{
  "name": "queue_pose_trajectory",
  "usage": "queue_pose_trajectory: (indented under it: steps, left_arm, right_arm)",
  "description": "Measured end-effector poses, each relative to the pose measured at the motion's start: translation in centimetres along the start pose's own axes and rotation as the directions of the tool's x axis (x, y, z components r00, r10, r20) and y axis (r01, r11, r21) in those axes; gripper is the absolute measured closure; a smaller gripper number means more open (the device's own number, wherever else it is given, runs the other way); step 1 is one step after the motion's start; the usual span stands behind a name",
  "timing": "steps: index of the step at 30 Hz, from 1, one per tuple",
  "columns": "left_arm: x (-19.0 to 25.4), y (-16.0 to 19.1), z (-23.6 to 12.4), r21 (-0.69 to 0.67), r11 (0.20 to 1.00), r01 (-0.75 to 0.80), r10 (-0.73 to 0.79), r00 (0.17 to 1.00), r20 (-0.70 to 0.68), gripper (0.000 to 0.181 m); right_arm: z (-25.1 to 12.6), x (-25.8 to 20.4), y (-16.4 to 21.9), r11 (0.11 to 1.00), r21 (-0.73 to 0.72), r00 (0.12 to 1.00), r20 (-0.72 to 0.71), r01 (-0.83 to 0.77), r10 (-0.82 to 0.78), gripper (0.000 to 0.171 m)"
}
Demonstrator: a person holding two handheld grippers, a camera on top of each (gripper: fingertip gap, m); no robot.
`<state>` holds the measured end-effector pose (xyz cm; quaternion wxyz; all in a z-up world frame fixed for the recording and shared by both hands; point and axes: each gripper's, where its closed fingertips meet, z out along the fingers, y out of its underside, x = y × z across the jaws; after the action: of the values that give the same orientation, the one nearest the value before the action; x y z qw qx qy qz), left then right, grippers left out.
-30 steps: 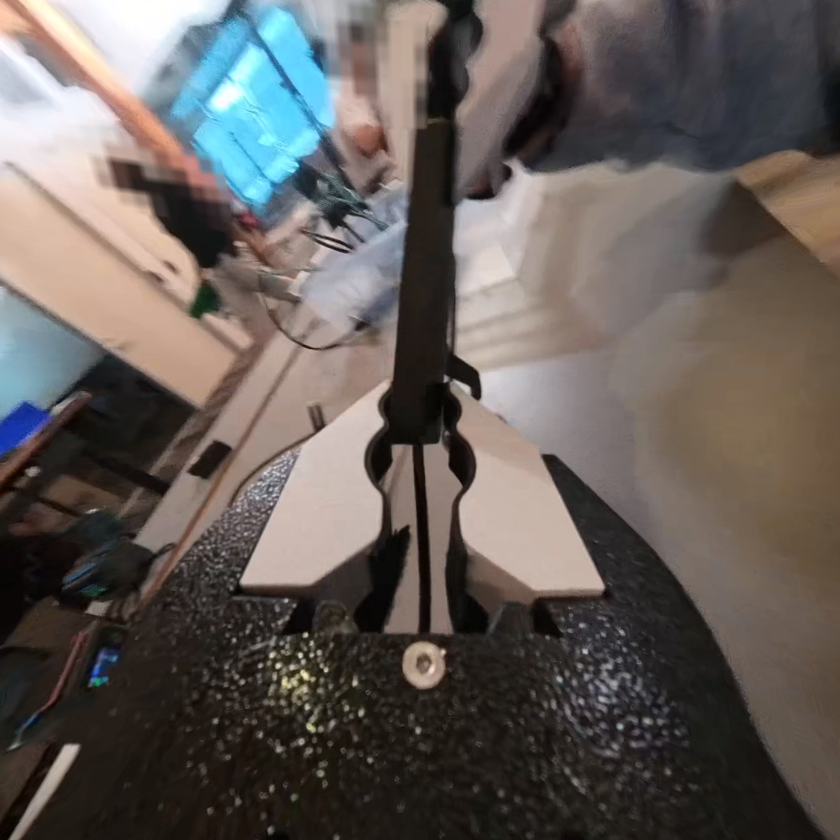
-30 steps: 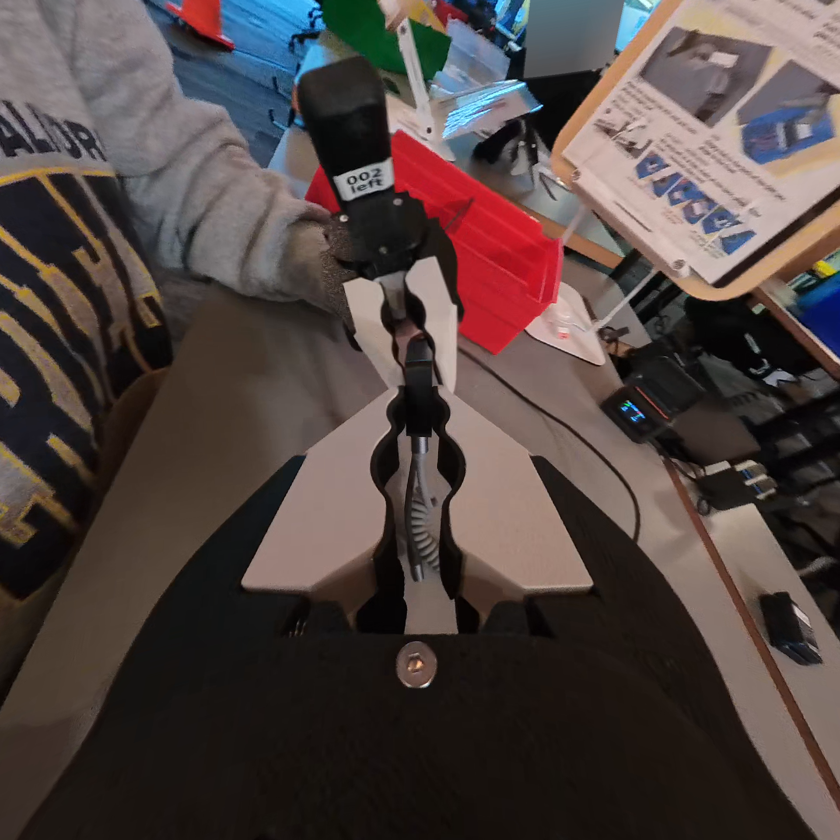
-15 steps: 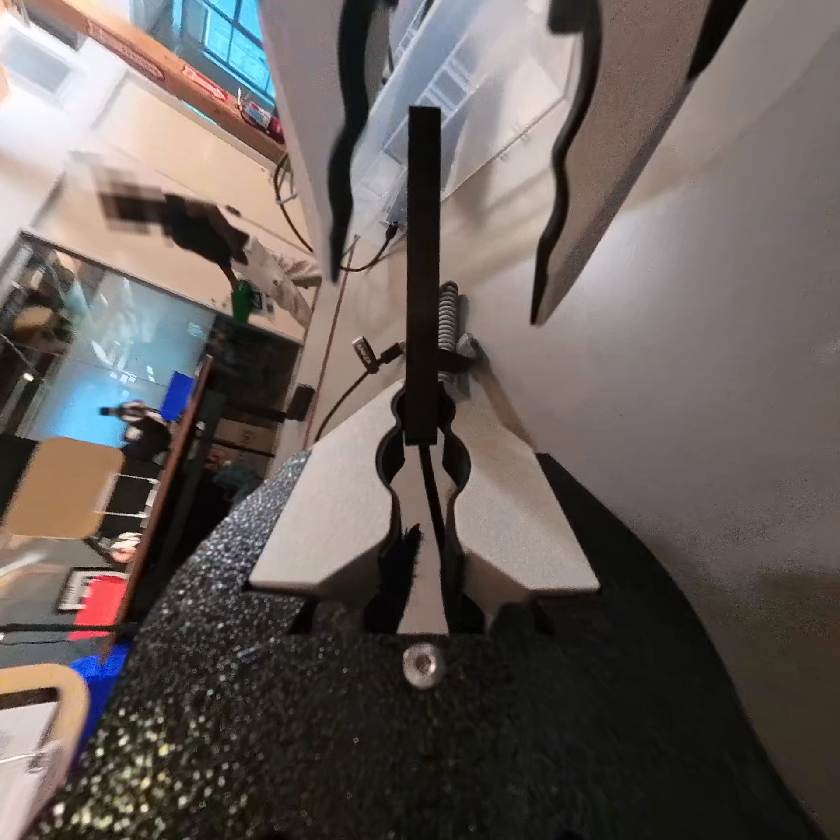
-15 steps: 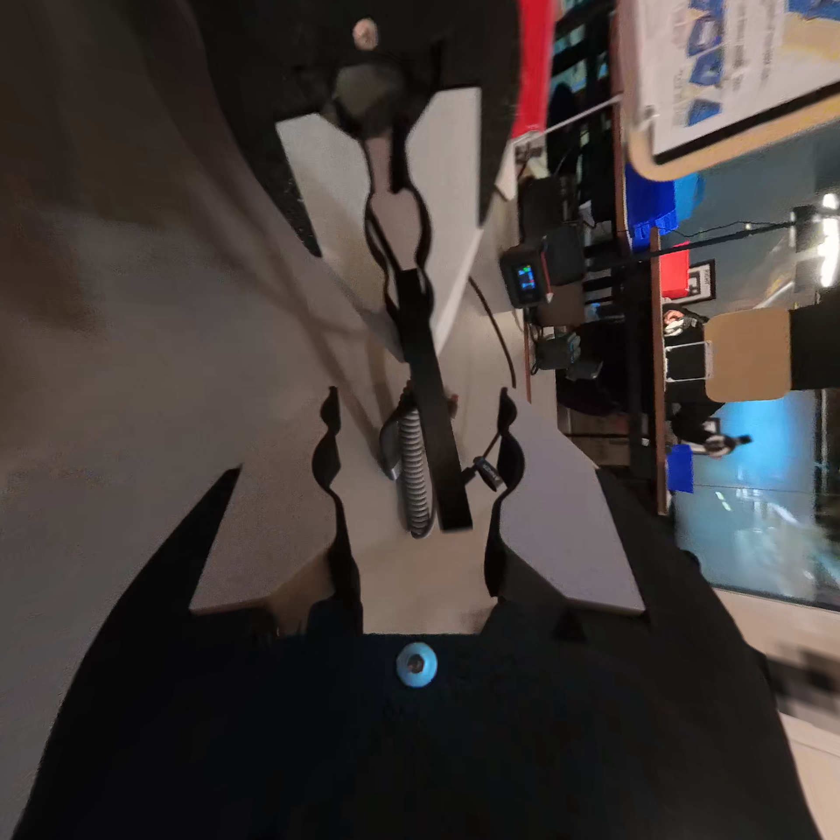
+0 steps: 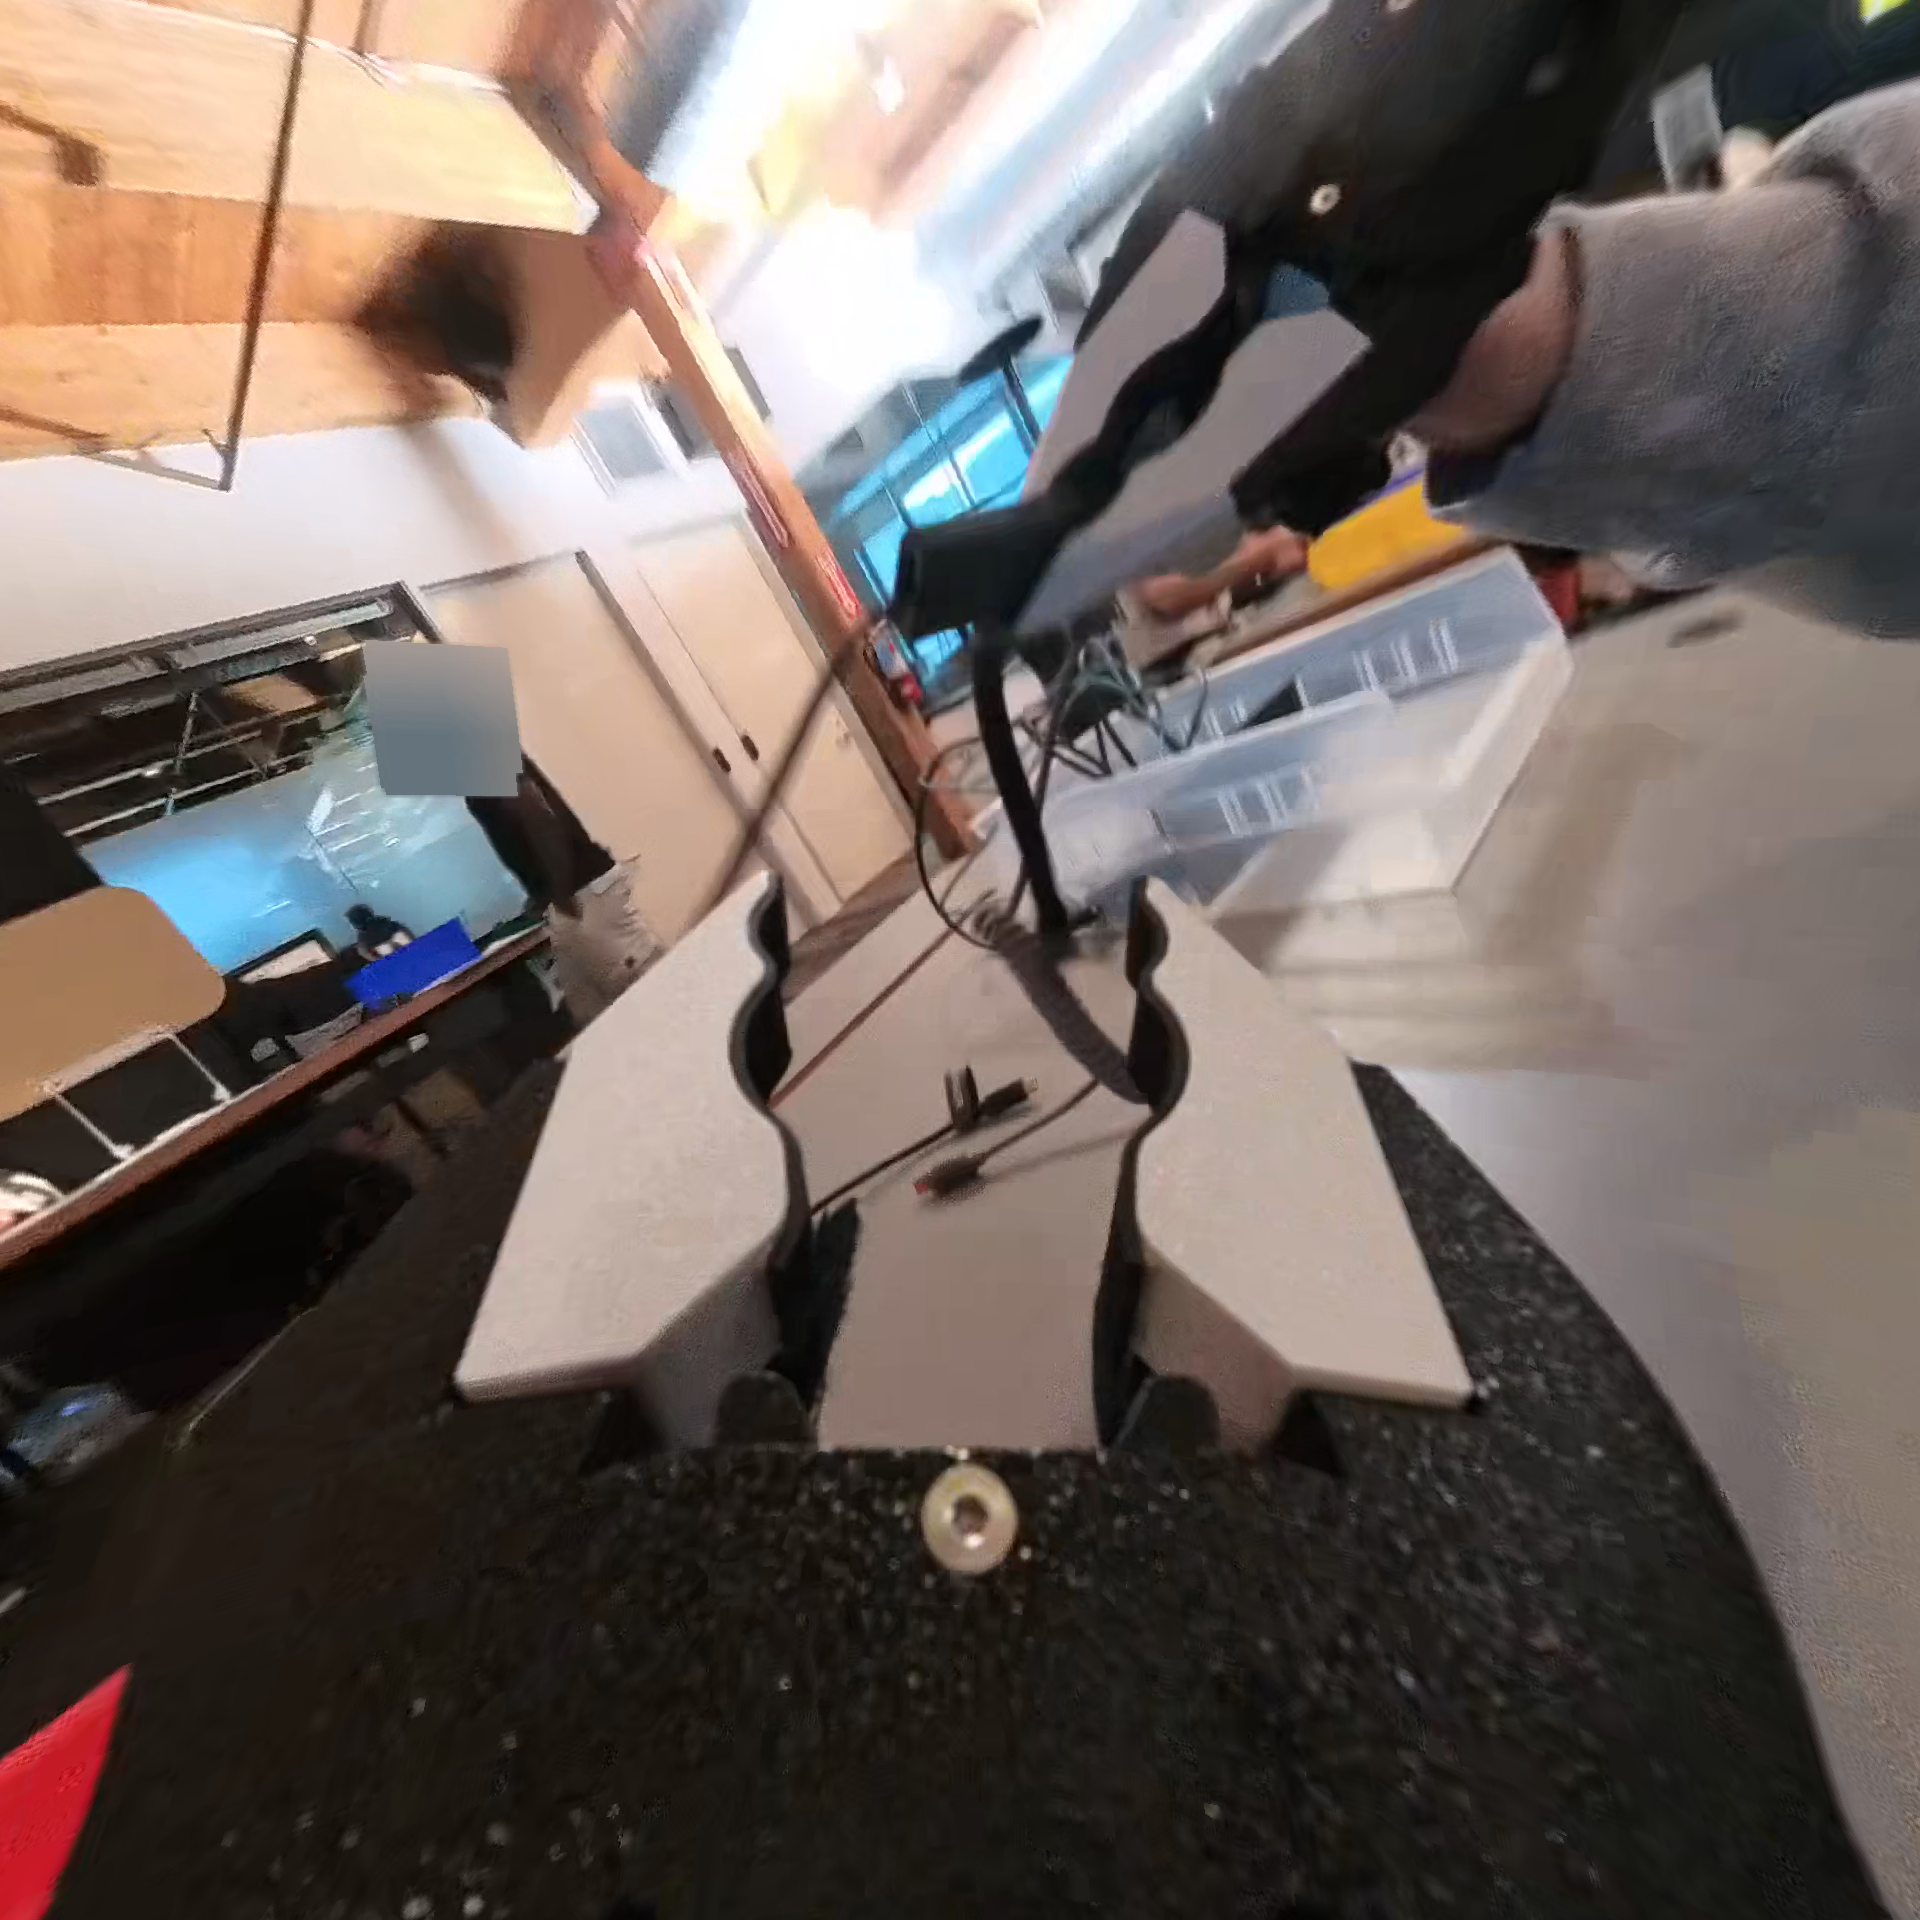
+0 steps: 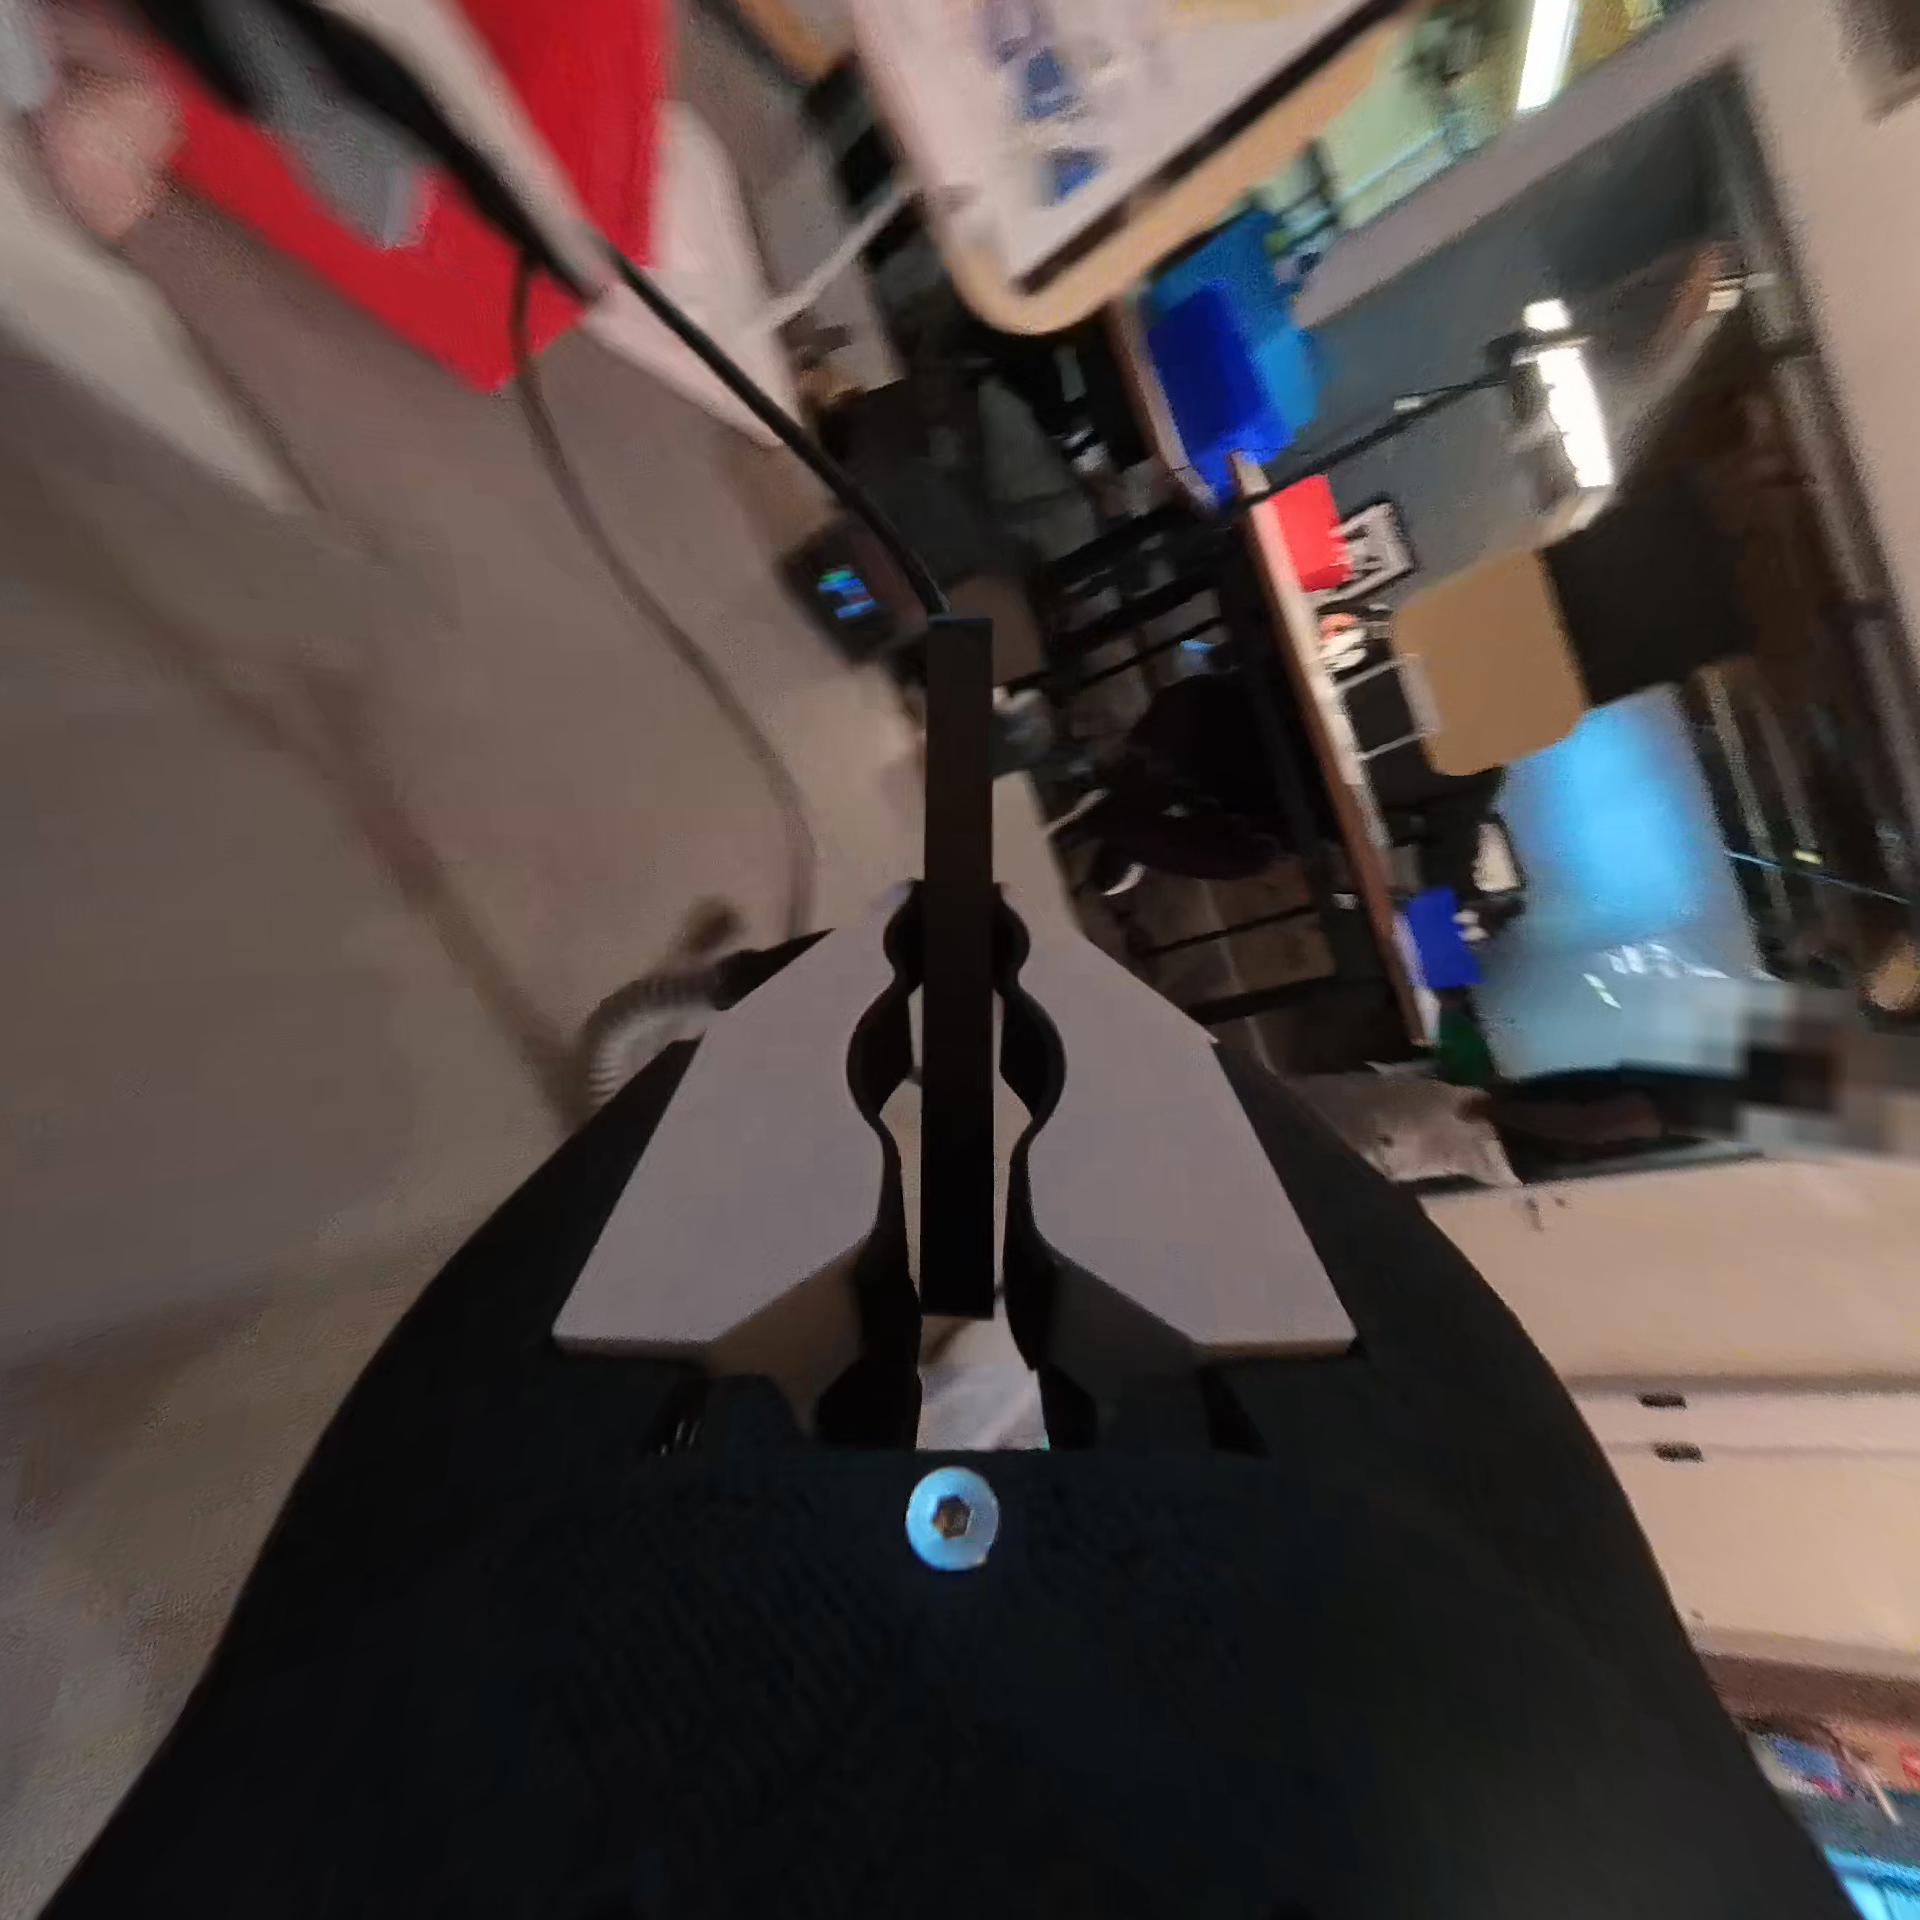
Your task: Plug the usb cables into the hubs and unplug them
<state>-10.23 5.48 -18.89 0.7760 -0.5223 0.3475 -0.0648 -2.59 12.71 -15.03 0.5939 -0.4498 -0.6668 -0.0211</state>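
Observation:
My right gripper is shut on a flat black USB hub, held edge-on along the fingers, with its thin black cable running up and left. In the left wrist view the right gripper holds the hub in the air above the table, and a black cable hangs from it to a coiled section. My left gripper is open and empty, low over the table. Two loose USB plugs lie on the table between its fingers.
A clear plastic bin stands on the grey table behind the cables. A person's grey sleeve holds the right gripper. A red bin, a tilted board with sheets and a small lit device stand farther off.
The hub has passed from my left gripper to my right. The right gripper let go of the coiled cable's plug and shut on the hub. The left gripper opened and dropped towards the table.

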Motion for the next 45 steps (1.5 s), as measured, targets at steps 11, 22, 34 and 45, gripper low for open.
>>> queue_pose_trajectory:
  steps: [11, 22, 34, 45]
  left_arm:
    - [-0.8, 3.1, 0.3, -0.083, 0.997, 0.011, -0.009, 1.0, 0.029, 0.12]
    - [0.0, 5.1, 0.9, -0.142, 0.989, 0.028, -0.03, 1.0, -0.009, 0.12]
    - [-0.1, 5.9, 0.9, -0.172, 0.983, 0.06, -0.064, 0.998, -0.015, 0.12]
    - [0.5, 6.2, 1.0, -0.19, 0.98, 0.057, -0.066, 0.997, -0.046, 0.123]
  right_arm:
    - [-7.8, 26.5, -3.0, 0.994, 0.095, 0.946, -0.316, -0.052, 0.08, 0.163]
    - [-16.6, 40.3, -3.0, 1.0, 0.018, 0.855, -0.518, -0.014, 0.022, 0.163]
    - [-19.2, 41.9, 3.4, 0.999, -0.041, 0.885, -0.465, -0.027, 0.005, 0.163]
    - [-17.4, 39.0, 8.4, 0.999, -0.006, 0.905, -0.424, -0.05, 0.043, 0.163]
